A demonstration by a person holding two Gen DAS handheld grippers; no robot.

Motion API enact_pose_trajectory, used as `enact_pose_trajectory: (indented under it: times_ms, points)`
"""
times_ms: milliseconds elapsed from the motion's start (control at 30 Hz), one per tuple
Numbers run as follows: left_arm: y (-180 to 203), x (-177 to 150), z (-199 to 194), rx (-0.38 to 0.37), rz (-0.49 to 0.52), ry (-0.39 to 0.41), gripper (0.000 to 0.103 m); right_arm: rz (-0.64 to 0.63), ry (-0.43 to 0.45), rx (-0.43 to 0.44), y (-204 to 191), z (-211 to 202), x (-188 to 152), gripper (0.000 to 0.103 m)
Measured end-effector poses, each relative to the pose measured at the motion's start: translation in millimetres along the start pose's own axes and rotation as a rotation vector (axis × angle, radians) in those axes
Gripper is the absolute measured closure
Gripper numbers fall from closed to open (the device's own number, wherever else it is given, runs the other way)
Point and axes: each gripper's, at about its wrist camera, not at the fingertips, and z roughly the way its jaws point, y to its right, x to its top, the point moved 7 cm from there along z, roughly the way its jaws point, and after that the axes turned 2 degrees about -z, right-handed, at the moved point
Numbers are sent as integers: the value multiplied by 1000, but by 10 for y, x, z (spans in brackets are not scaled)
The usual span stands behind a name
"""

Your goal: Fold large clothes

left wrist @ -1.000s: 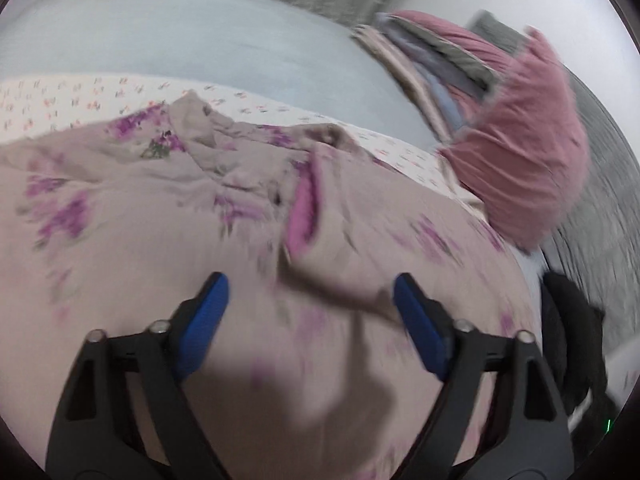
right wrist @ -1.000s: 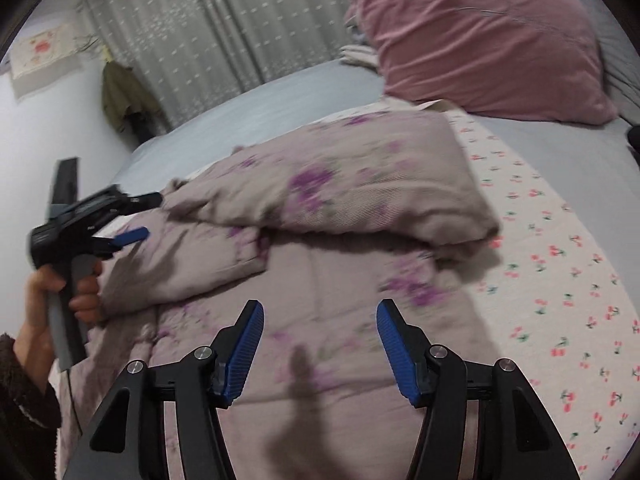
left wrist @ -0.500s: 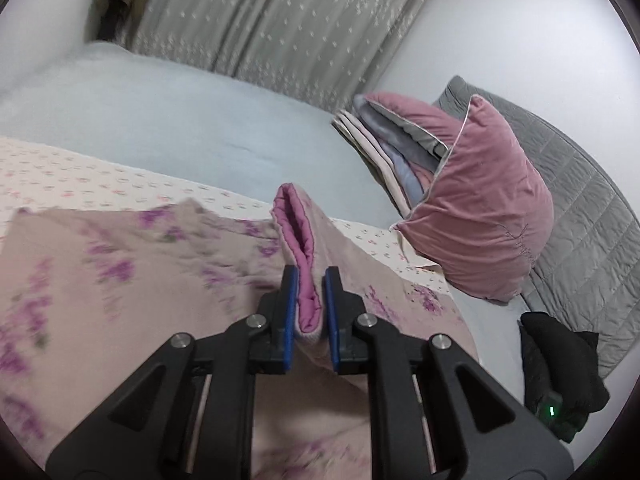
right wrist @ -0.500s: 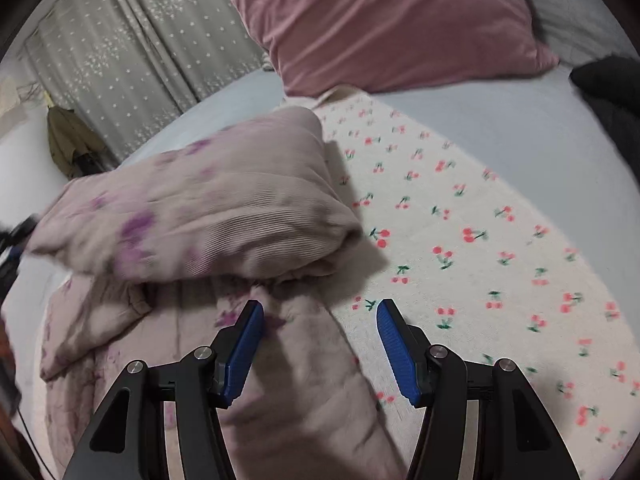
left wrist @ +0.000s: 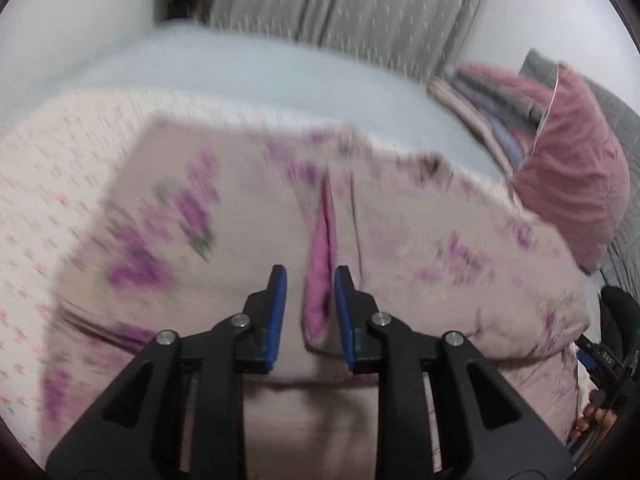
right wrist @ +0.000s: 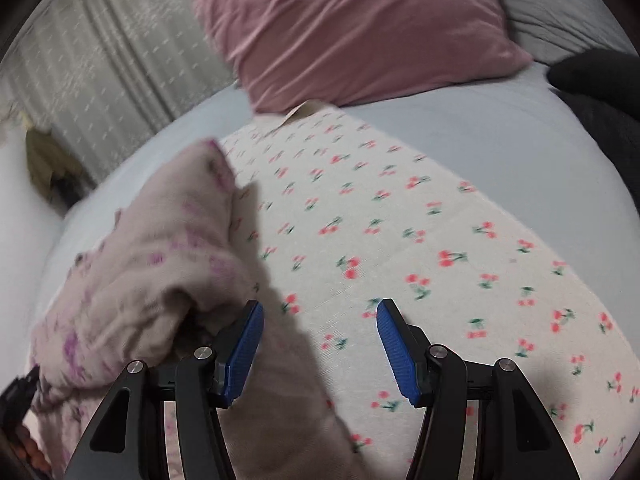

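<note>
The left tool (left wrist: pixel 307 312), loosened around the pink-lined fold of the mauve floral padded garment (left wrist: pixel 460 248) at twelve o'clock, should re-pinch squarely, while the right tool (right wrist: pixel 320 350) hovers unclenched, empty.

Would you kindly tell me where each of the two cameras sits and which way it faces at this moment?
Left wrist: sits behind the left gripper, facing across the beige garment with purple flowers toward the grey curtain; its blue fingers flank a pink fabric fold, and fingers of the person's right hand show.
Right wrist: sits behind the open right gripper, facing over the white cherry-print sheet toward the pink velvet pillow.
Shared: garment, sheet, pillow, curtain.
</note>
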Motion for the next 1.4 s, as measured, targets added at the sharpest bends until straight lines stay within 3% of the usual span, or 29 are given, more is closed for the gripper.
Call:
enact_pose_trajectory:
  times_ms: [67, 133, 267, 300, 367, 433, 500, 533, 633, 667, 900, 1033, 1133, 1400]
  points:
    - [72, 118, -156, -23, 18, 69, 74, 17, 40, 17, 14, -127, 75, 43]
    - [206, 192, -197, -63, 58, 85, 72, 5, 85, 64, -99, -254, 158, 43]
    - [514, 48, 102, -115, 165, 2, 72, -114, 89, 145, -505, -260, 172, 43]
    - [537, -40, 280, -94, 192, -43, 72, -166, 71, 146, -617, -189, 125, 43]
    - [489, -188, 456, -56, 216, -99, 72, -241, 30, 108, -703, -16, 42, 43]
    - [451, -213, 485, -66, 210, -98, 72, -279, -40, 49, -670, 159, -100, 43]
    - [442, -169, 354, -49, 204, -128, 72, -239, -84, 62, -614, 205, -141, 43]
    - [425, -147, 269, -37, 194, -145, 67, -218, -80, 80, -596, 148, -117, 43]
    - [340, -145, -26, -27, 164, -169, 26, -220, -54, 93, -591, -73, -49, 43]
    - [274, -123, -207, -16, 145, -167, 21, -229, -42, 107, -617, -189, -31, 43]
    - [-257, -336, -1109, 79, 143, -240, 13, -315, 7, 146, -762, -985, -165, 19]
    - [-556, -594, -1531, 85, 192, -269, 12, -318, -92, 212, -770, -1216, -396, 18]
    - [-810, -835, -1721, 33, 151, -313, 11, -340, -147, 227, -715, -1372, -610, 18]
    - [-1365, -1531, -1813, -9, 99, -442, 11, -418, -301, 282, -365, -1571, -1248, 18]
